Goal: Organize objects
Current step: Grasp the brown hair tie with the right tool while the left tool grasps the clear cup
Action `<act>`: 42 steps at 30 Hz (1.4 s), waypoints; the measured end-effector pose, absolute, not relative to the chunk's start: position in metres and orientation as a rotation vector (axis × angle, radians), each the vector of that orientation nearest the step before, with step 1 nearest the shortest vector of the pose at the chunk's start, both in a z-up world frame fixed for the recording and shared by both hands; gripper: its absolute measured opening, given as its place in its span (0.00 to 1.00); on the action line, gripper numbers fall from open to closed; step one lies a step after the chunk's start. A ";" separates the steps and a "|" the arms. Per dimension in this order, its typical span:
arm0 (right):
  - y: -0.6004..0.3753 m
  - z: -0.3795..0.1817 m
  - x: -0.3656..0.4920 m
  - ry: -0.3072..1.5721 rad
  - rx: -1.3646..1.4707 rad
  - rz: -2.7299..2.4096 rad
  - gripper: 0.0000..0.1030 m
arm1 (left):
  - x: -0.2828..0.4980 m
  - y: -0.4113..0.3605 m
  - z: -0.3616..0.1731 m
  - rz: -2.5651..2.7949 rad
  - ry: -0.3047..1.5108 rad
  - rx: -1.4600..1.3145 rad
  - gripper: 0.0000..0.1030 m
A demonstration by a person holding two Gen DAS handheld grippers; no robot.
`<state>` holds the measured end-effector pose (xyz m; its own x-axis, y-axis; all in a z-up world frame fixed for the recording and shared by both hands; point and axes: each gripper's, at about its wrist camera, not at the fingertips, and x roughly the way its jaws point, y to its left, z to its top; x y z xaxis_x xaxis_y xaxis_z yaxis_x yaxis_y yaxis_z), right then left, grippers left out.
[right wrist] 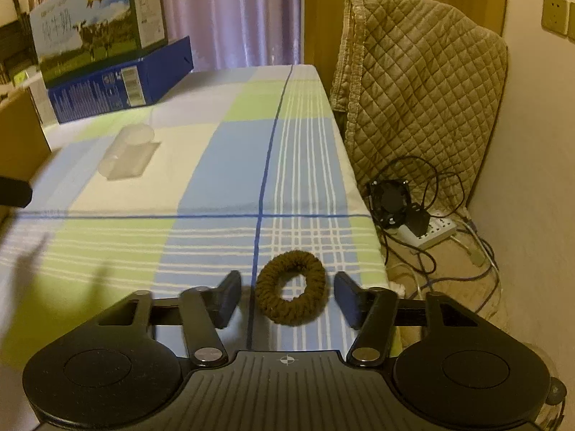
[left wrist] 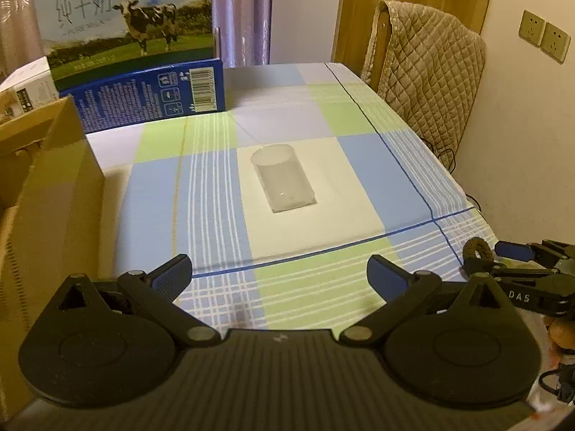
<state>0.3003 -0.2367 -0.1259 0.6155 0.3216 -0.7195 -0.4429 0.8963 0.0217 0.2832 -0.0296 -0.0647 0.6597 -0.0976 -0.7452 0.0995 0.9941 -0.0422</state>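
On checked cloth (right wrist: 215,194), braided brown ring (right wrist: 291,289) btwn unclenched right hand-held gripper (right wrist: 287,296), left hand-held gripper (left wrist: 279,274) released, clear cup (left wrist: 282,179).

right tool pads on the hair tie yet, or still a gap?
Apart. The right wrist view shows the hair tie lying flat between the right tool's fingers, with strips of tablecloth visible on both sides.

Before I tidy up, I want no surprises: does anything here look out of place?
The clear cup lies tipped on its side mid-table; nothing seems spilled. A brown hair tie lies loose near the table's edge, between the right gripper's open fingers.
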 end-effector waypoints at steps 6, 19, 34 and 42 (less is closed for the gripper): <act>-0.235 -0.130 0.300 0.756 -0.182 0.439 0.34 | 0.295 -0.031 -0.078 -0.119 0.868 -0.011 0.99; -0.213 -0.114 0.311 0.737 -0.160 0.464 0.15 | 0.314 -0.024 -0.089 -0.096 0.864 -0.014 0.98; -0.159 -0.105 0.365 0.740 -0.085 0.542 0.15 | 0.382 -0.025 -0.090 -0.069 0.848 -0.052 0.91; -0.149 -0.112 0.375 0.758 -0.083 0.537 0.15 | 0.412 -0.035 -0.110 -0.073 0.857 -0.036 0.88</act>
